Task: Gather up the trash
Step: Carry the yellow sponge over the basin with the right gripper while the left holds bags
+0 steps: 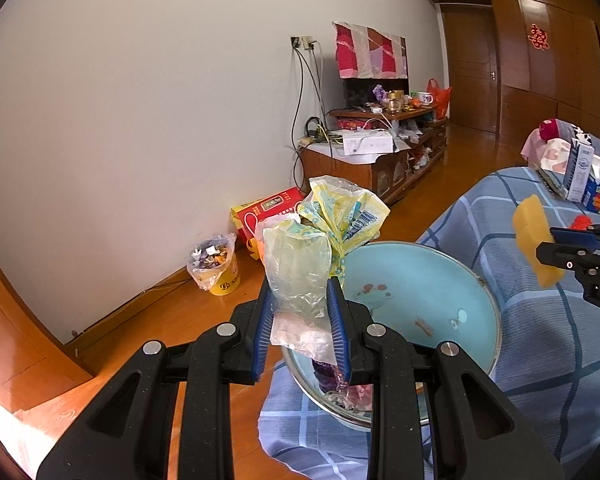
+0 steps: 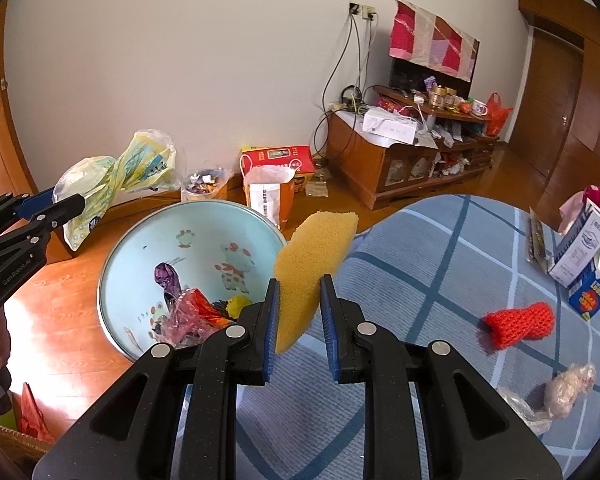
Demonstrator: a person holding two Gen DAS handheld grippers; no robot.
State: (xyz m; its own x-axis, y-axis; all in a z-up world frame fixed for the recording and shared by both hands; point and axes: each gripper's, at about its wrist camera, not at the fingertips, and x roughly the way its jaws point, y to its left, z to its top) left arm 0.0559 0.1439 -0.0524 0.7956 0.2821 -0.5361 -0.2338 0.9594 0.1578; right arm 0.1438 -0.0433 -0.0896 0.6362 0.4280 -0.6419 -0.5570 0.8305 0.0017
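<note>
Crumpled plastic bag (image 1: pixel 300 272), yellow-printed, translucent

a lived-in home living room — wooden tv cabinet (image 2: pixel 408 160) cluttered with jars, wood floor (image 1: pixel 204 320), checked blue tablecloth (image 2: pixel 440 264).

Left gripper's black frame (image 1: pixel 300 308) is blocking the light-blue cartoon-print basin's (image 1: pixel 420 276) near rim. Crumpled pink and purple wrappers (image 1: pixel 340 384) are showing only partly behind it. Right edge is cropping the white-and-blue carton (image 2: pixel 580 248); print too small.
</note>
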